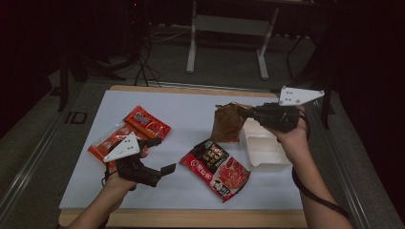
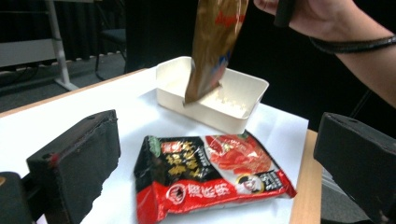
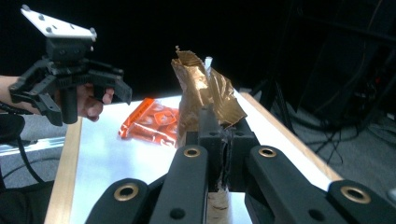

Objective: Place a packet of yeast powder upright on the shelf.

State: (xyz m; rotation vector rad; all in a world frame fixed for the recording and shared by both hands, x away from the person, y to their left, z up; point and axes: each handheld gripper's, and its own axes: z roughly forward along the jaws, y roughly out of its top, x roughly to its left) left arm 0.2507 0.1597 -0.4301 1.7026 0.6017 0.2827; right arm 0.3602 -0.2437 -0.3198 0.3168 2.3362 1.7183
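Right gripper (image 1: 248,113) is clenched on the brown pouch (image 1: 228,123), holding it just above the white tray (image 1: 267,155), lower end at the rim. Left gripper (image 1: 161,155) is released, hovering near the red packet (image 1: 216,169). Judged progress: nothing is in the tray yet; red packet and orange packets (image 1: 129,132) remain on the surface (image 1: 191,102)

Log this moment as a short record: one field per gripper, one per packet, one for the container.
left gripper: open, holding nothing, above the table near its front left
right gripper: shut on the brown packet
brown packet: lifted, hanging beside or over the white tray's near end
white tray: on the table's right side, looks empty
red and black packet: flat on the table, centre front
orange packets: lying at the left, untouched
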